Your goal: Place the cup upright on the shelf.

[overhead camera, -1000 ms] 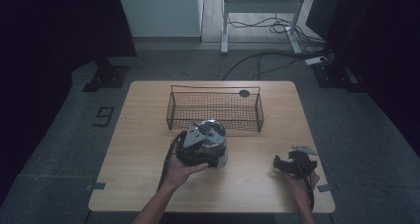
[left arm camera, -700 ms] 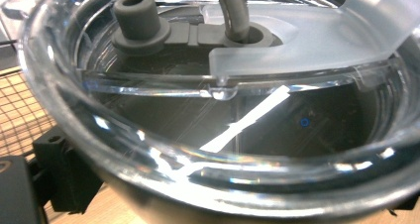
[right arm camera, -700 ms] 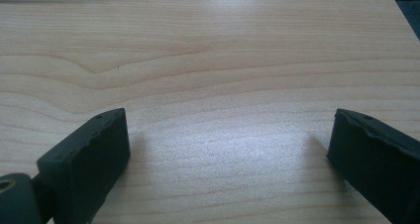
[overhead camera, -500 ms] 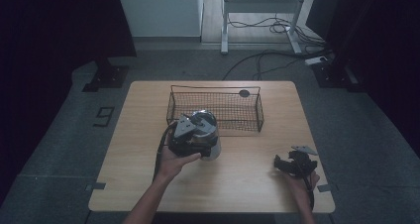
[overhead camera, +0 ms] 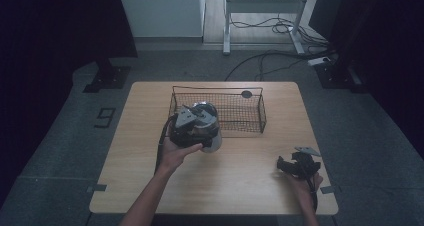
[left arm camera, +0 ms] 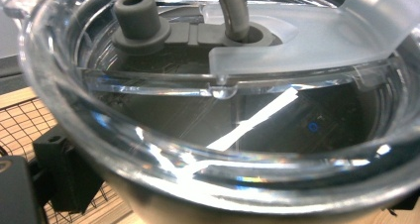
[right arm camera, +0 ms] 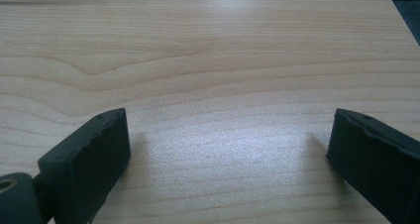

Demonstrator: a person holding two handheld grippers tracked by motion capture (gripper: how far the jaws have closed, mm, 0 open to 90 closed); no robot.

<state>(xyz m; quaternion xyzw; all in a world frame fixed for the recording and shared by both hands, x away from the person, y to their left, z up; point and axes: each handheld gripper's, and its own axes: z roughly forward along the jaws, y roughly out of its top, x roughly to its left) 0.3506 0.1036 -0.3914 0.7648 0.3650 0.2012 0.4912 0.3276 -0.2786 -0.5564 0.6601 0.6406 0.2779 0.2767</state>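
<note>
My left gripper (overhead camera: 194, 127) is held in a hand above the table's middle, shut on a metal tumbler (overhead camera: 212, 136) just in front of the wire basket (overhead camera: 240, 111). In the left gripper view the tumbler's clear lid (left arm camera: 297, 50) sits very close, with a grey stopper (left arm camera: 141, 23) and a straw (left arm camera: 233, 8); one black finger (left arm camera: 64, 169) presses its side. My right gripper (overhead camera: 290, 166) rests low at the table's front right. Its jaws (right arm camera: 228, 149) stand wide open over bare wood, holding nothing.
The black wire basket stands at the back middle of the wooden table (overhead camera: 250, 186), with a small dark round piece (overhead camera: 246, 94) on its far rim. Cables and a metal stand's legs (overhead camera: 260, 23) lie on the floor beyond the table.
My left gripper has carried the tumbler away from the person and slightly left, up to the basket's front wall. The right gripper has stayed in place.
</note>
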